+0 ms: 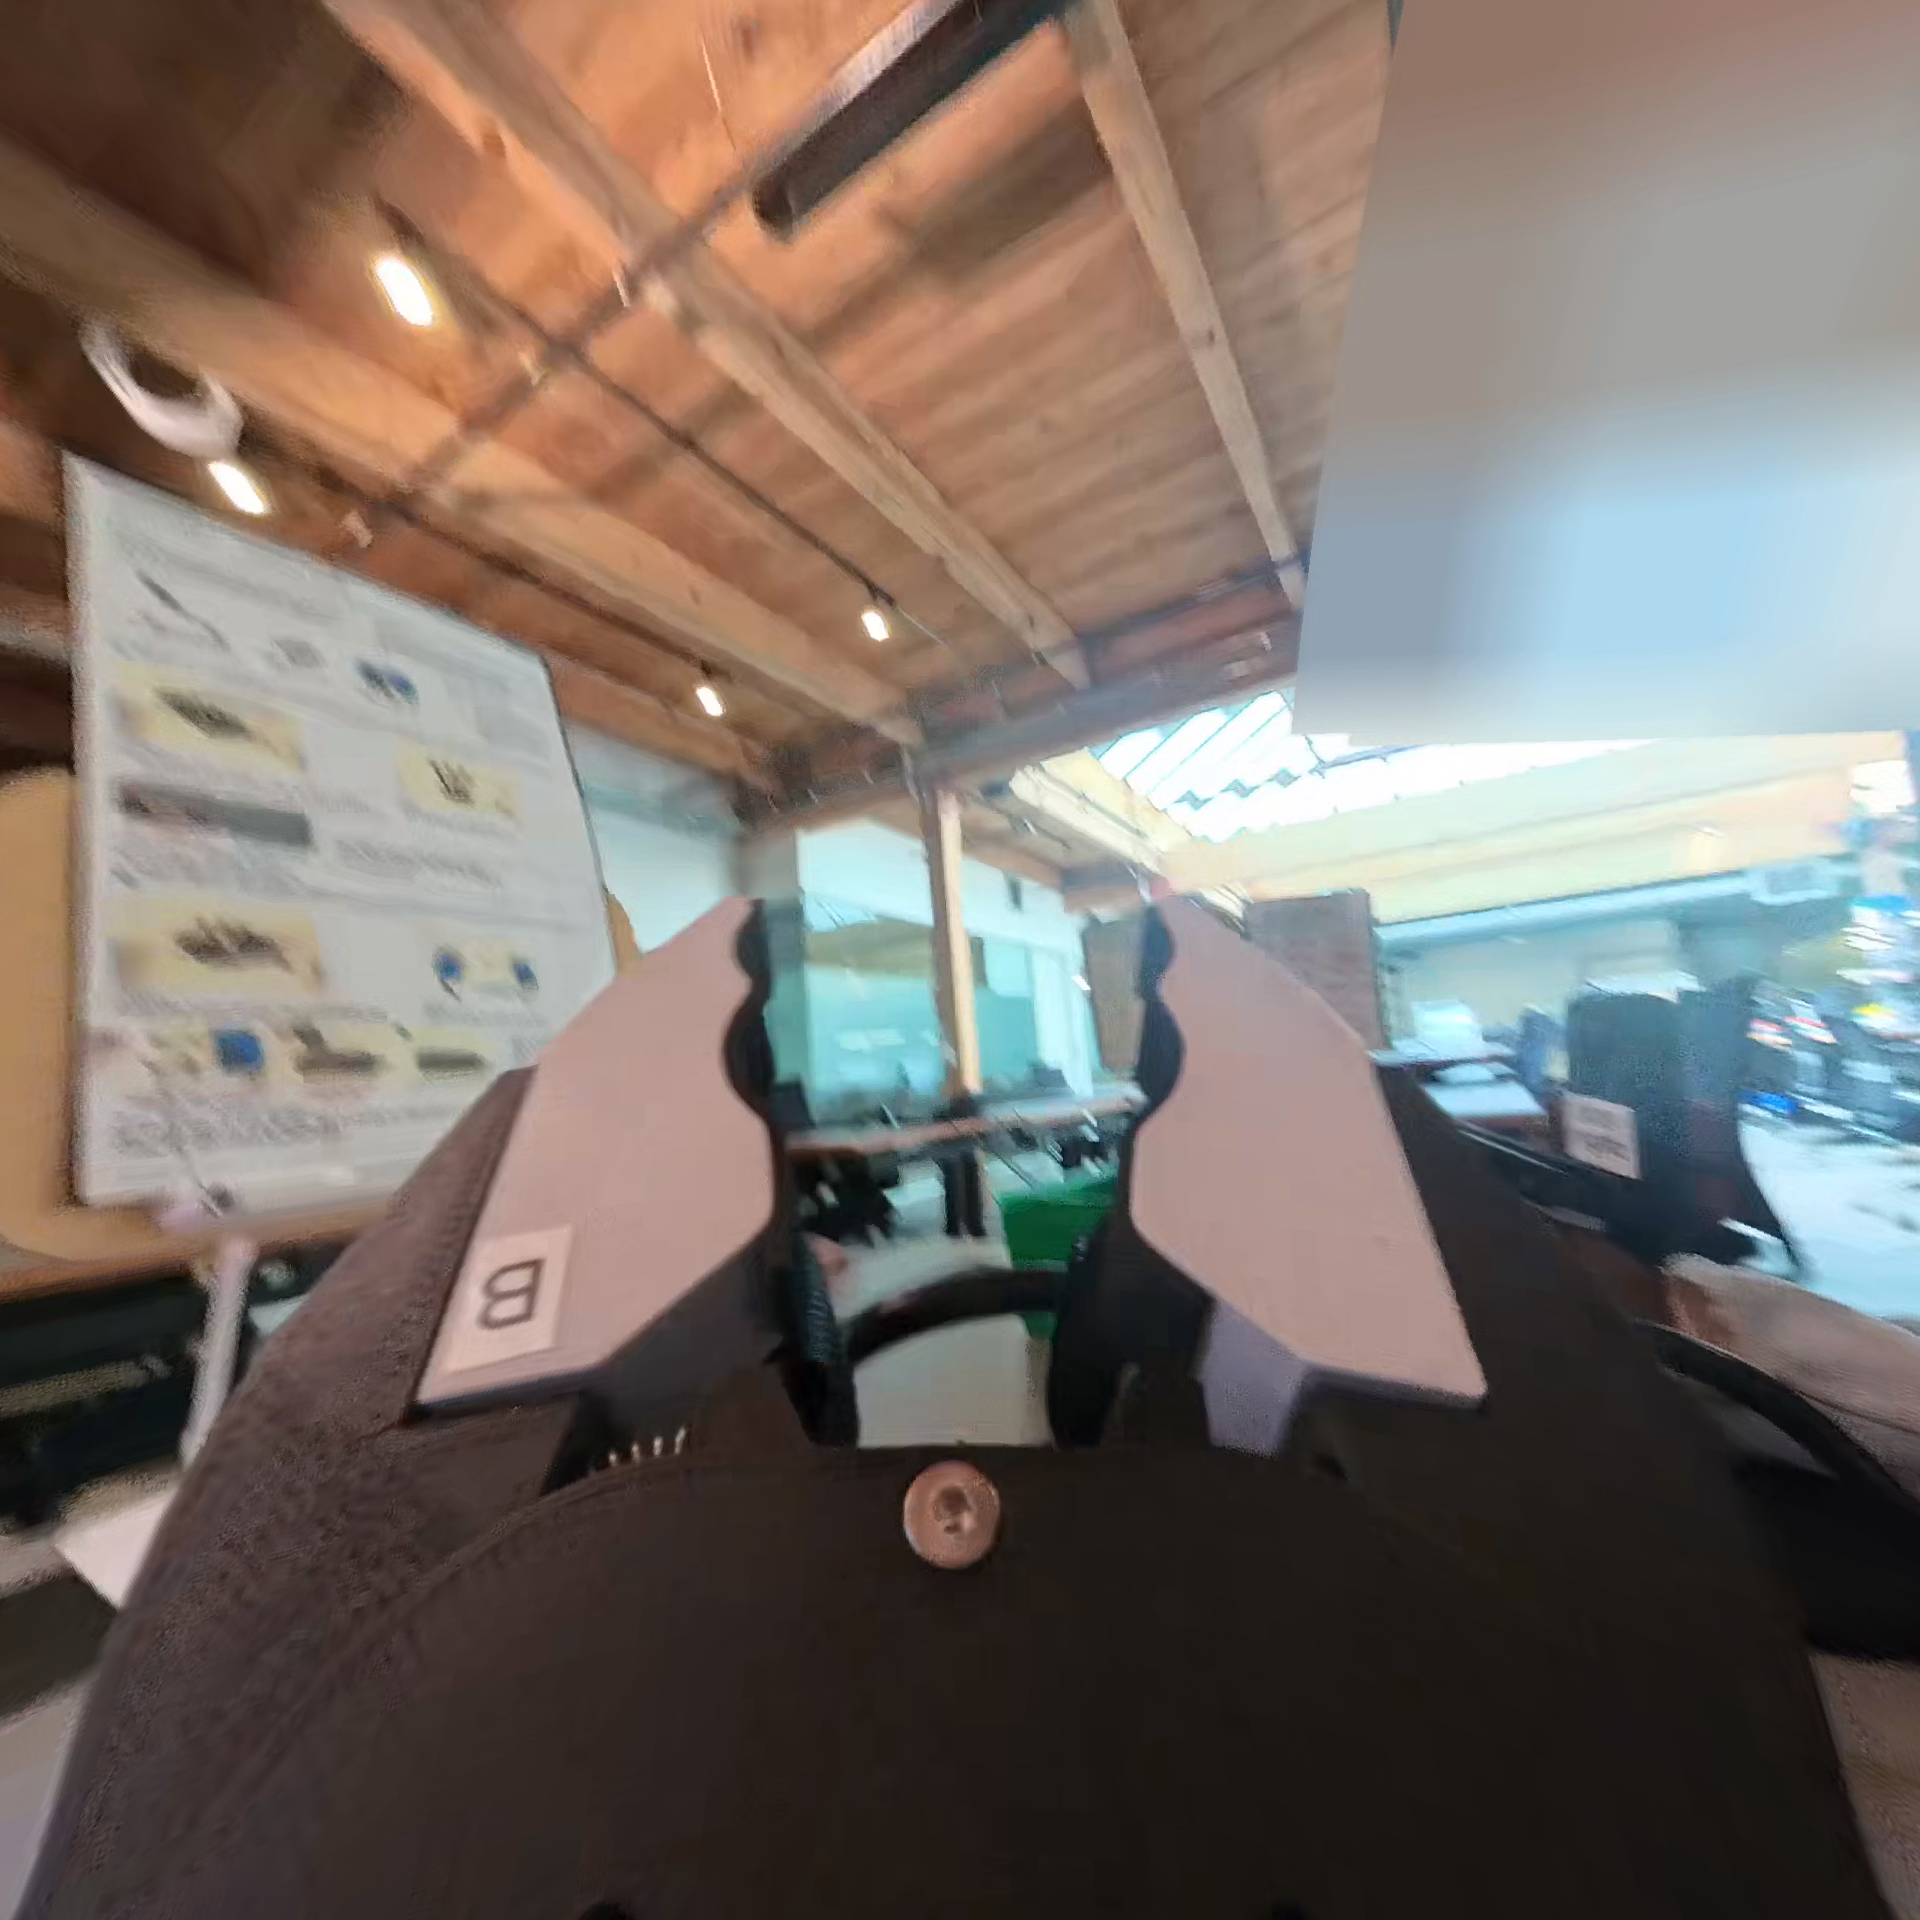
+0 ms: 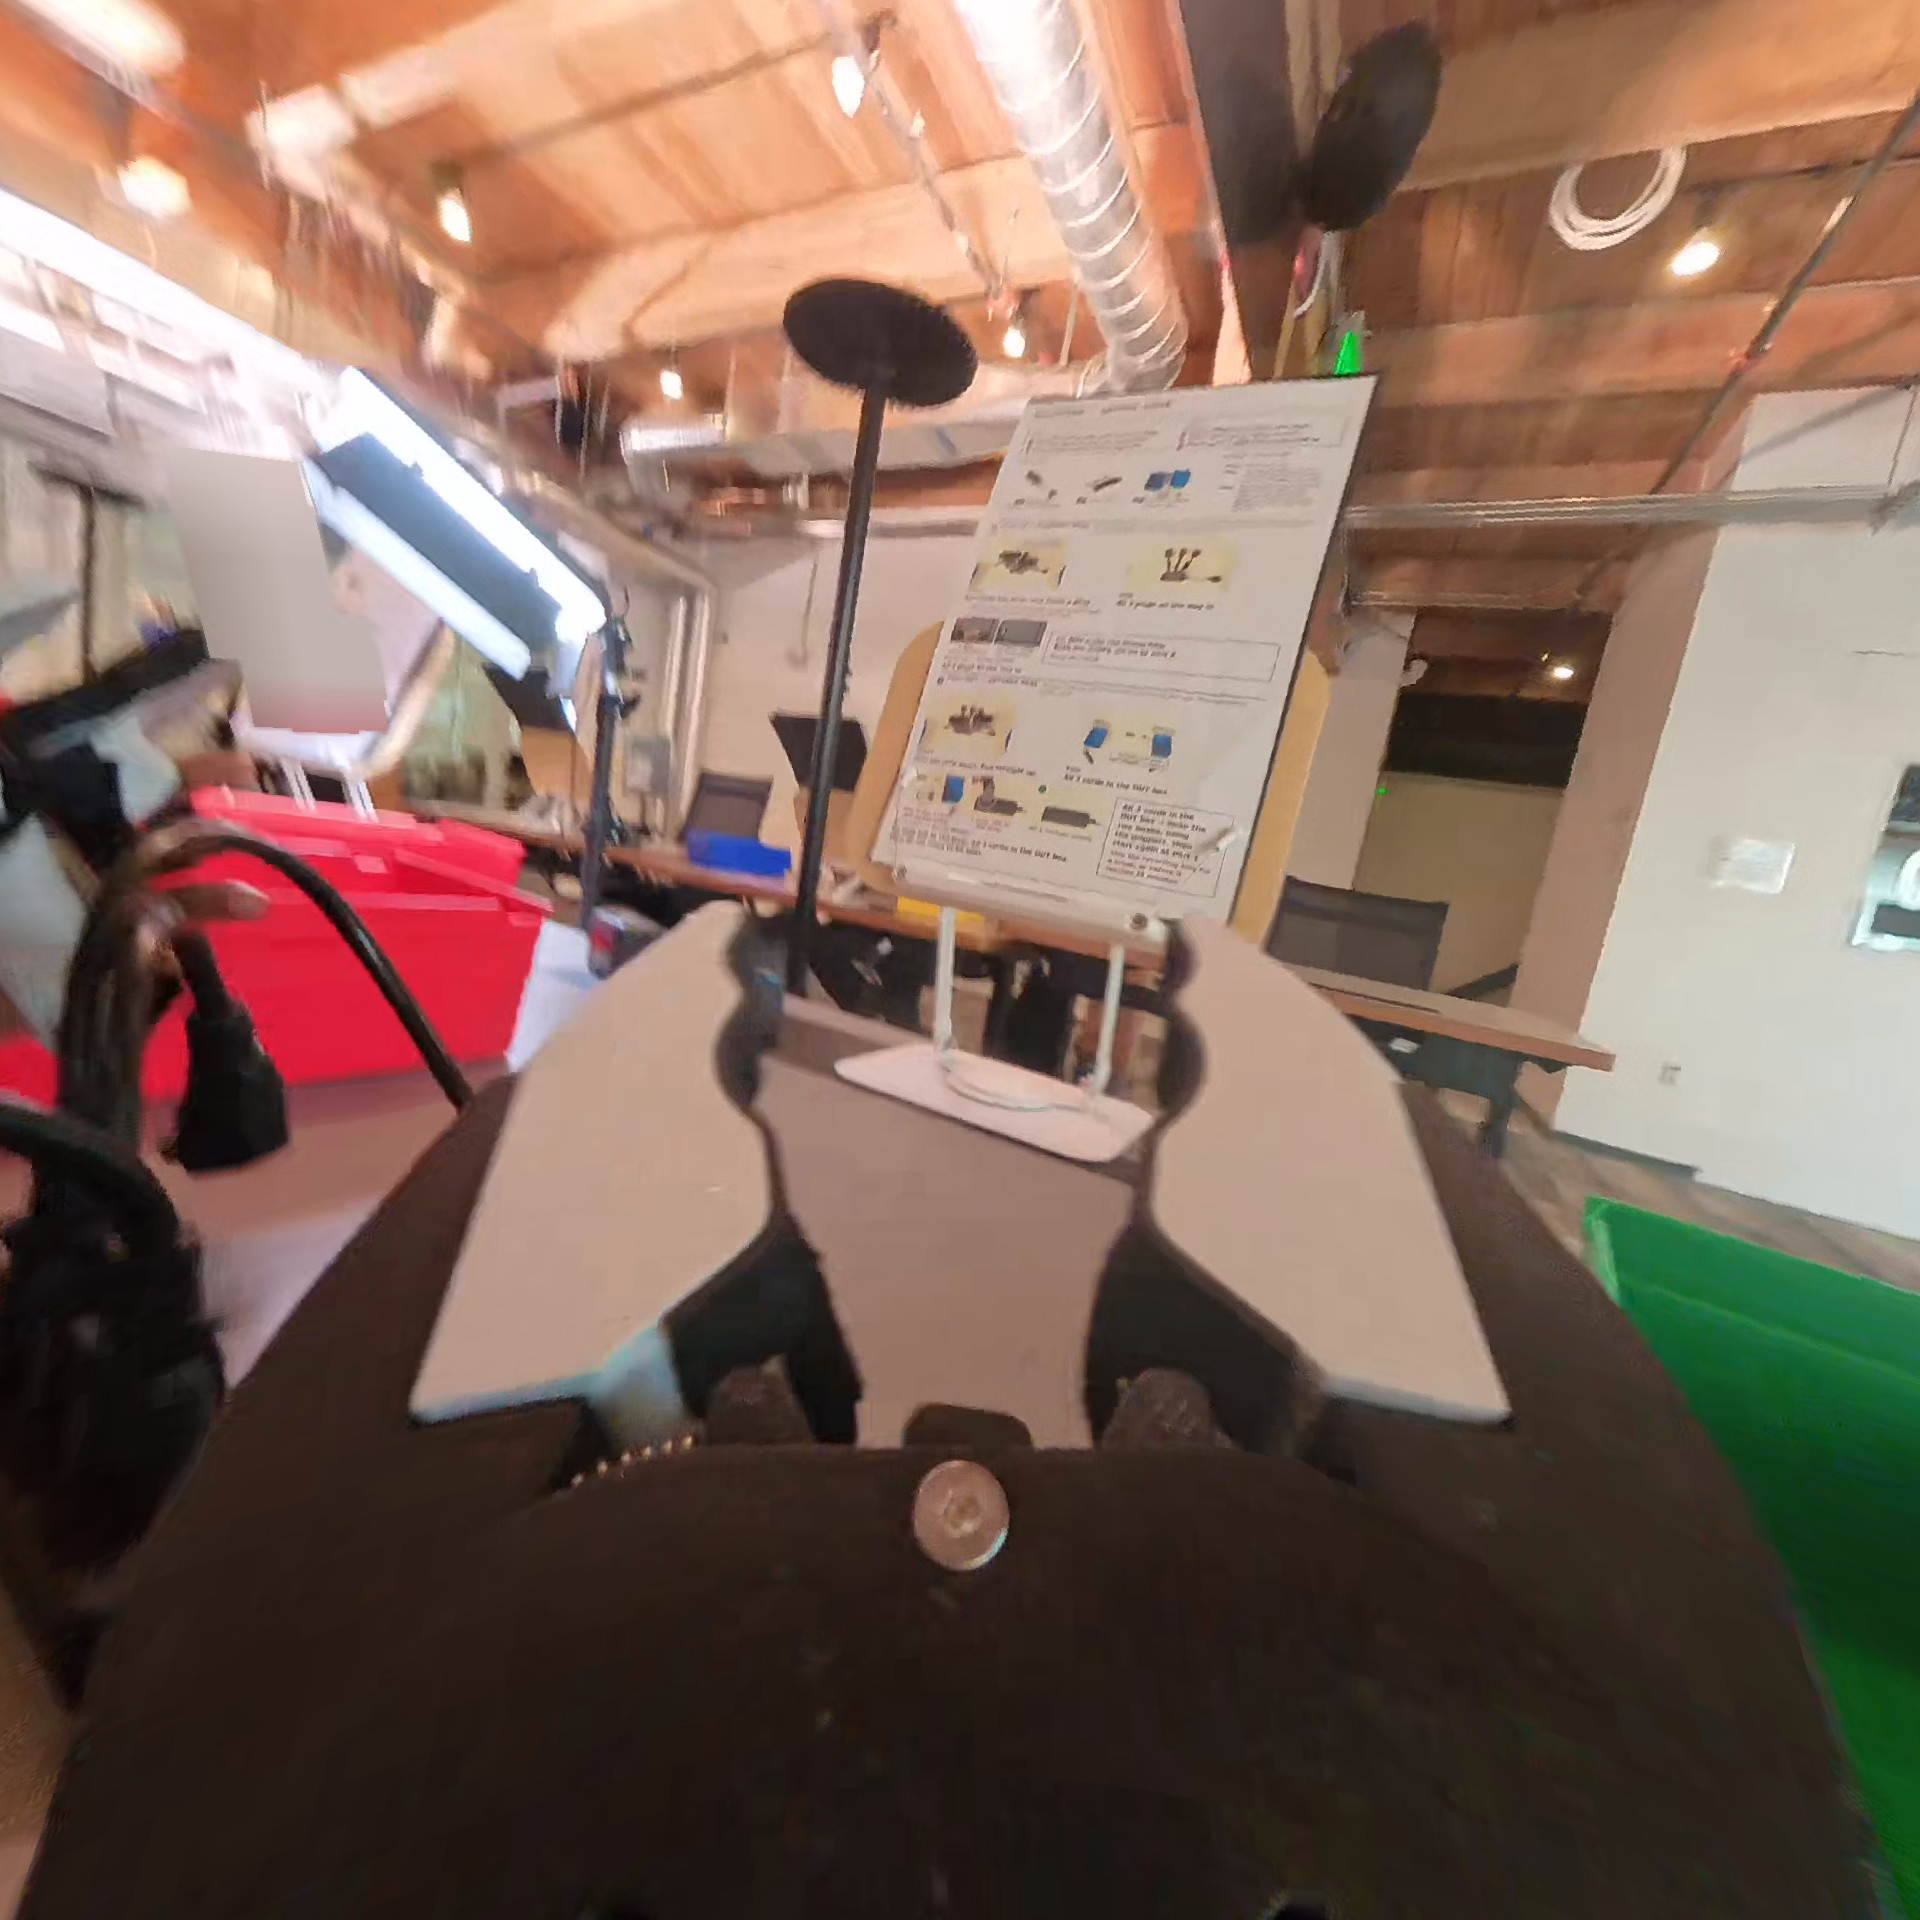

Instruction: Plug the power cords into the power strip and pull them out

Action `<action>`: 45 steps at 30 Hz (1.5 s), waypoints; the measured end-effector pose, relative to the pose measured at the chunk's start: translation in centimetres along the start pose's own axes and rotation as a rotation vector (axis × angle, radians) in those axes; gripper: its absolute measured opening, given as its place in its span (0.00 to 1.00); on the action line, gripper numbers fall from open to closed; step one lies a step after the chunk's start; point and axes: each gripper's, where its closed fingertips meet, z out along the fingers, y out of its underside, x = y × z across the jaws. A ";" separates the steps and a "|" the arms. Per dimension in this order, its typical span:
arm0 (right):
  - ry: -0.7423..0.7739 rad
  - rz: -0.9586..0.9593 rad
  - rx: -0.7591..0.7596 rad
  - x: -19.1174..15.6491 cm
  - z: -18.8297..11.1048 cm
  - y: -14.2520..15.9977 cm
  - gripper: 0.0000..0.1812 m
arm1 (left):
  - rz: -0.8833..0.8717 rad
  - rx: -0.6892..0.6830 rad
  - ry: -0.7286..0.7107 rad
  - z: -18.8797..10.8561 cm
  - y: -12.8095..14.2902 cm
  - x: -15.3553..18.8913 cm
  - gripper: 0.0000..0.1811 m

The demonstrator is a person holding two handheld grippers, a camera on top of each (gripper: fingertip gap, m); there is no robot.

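My left gripper [image 1: 951,935] is open and empty, tilted up toward the wooden ceiling. A black cord [image 1: 935,1314] arcs low between its fingers. My right gripper [image 2: 966,961] is open and empty above a grey table [image 2: 935,1195]. In the right wrist view a bundle of black power cords [image 2: 114,997] hangs at the left edge, with a black plug [image 2: 223,1081] dangling from it. What holds the bundle is too blurred to tell. No power strip shows in either view.
A red bin [image 2: 364,935] stands at the left behind the cords and a green bin [image 2: 1766,1434] at the right. An instruction sheet on a white stand [image 2: 1122,665] and a black pole with a disc top [image 2: 831,675] stand ahead; the sheet also shows in the left wrist view [image 1: 312,831]. My left tips are roughly 15 cm from the black plug [image 2: 223,1081].
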 end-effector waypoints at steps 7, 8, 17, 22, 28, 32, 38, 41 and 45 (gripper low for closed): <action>-0.082 0.289 0.127 -0.2 -1.4 -2.1 0.22 | 0.093 -0.030 -0.032 -0.5 -0.7 -0.4 0.12; -0.064 0.297 0.151 0.2 -1.6 -2.4 0.27 | 0.071 -0.018 -0.011 -0.5 -0.7 -0.1 0.20; -0.071 0.456 0.221 1.2 -2.3 -3.0 0.36 | 0.073 0.056 -0.068 -0.7 -1.8 -0.9 0.32; -0.158 0.335 0.221 -1.1 -1.6 -3.0 0.49 | 0.076 0.064 0.044 -0.1 -1.6 1.1 0.48; -0.302 0.079 -0.039 -5.3 -1.2 0.3 0.13 | 0.067 -0.020 0.176 -0.5 -0.9 3.0 0.16; -0.372 -0.029 -0.072 -7.0 -1.1 1.3 0.23 | 0.016 -0.004 0.280 -0.4 -0.6 4.8 0.26; -0.629 0.017 -0.194 -11.3 -2.1 3.7 0.22 | -0.126 -0.567 0.677 -3.4 5.3 10.9 0.23; -0.706 -0.024 -0.221 -12.9 -2.4 4.3 0.26 | -0.133 -0.800 0.639 -5.7 8.7 11.2 0.27; -0.815 0.073 -0.333 -14.1 -2.7 5.0 0.24 | 0.001 -0.987 0.574 -7.8 11.8 10.7 0.27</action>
